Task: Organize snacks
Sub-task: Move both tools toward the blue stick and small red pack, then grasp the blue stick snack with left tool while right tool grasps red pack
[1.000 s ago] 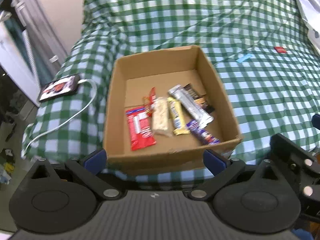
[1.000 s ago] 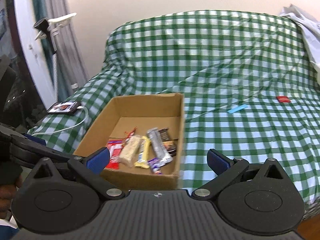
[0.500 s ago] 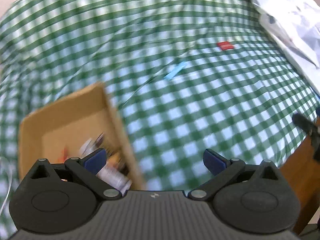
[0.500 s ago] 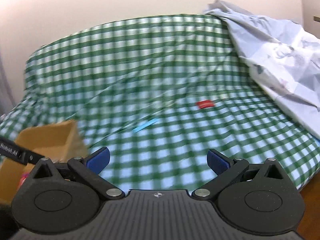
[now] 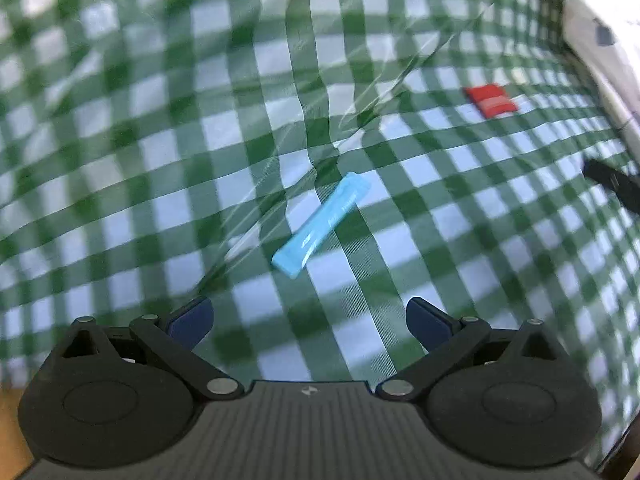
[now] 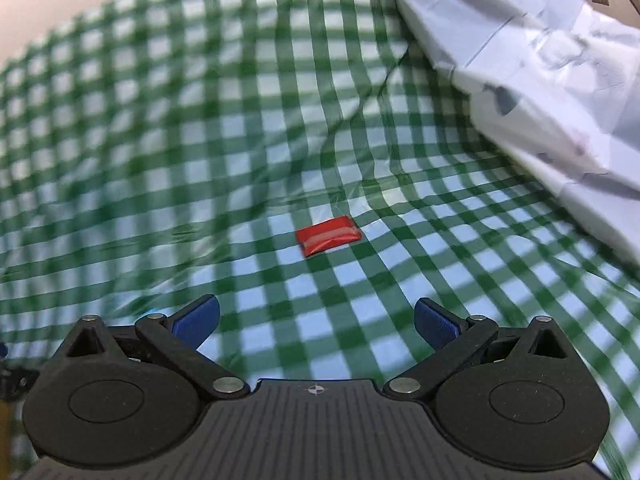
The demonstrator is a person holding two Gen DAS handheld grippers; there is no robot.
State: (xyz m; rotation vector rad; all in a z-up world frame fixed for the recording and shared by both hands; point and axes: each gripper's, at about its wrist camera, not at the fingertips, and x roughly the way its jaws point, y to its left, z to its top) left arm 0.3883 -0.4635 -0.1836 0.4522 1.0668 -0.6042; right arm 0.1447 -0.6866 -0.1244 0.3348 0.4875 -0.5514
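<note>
A light blue snack stick (image 5: pixel 322 225) lies slanted on the green checked cloth (image 5: pixel 160 160), a short way ahead of my left gripper (image 5: pixel 308 320), which is open and holds nothing. Farther right on the same cloth lies a small red packet (image 5: pixel 491 100). In the right wrist view that red packet (image 6: pixel 329 235) sits flat ahead of my right gripper (image 6: pixel 316 320), whose blue-padded fingers are spread open and empty. The cardboard snack box is out of both views.
A pale blue-grey sheet (image 6: pixel 540 80) is bunched up at the right, over the checked cloth (image 6: pixel 160 140). A dark part of the other gripper (image 5: pixel 614 188) pokes in at the left wrist view's right edge. The cloth is creased around both snacks.
Both grippers have swung right, away from the cardboard box, and come closer to the bed. The blue stick and the red packet now look much larger; the box has left both views.
</note>
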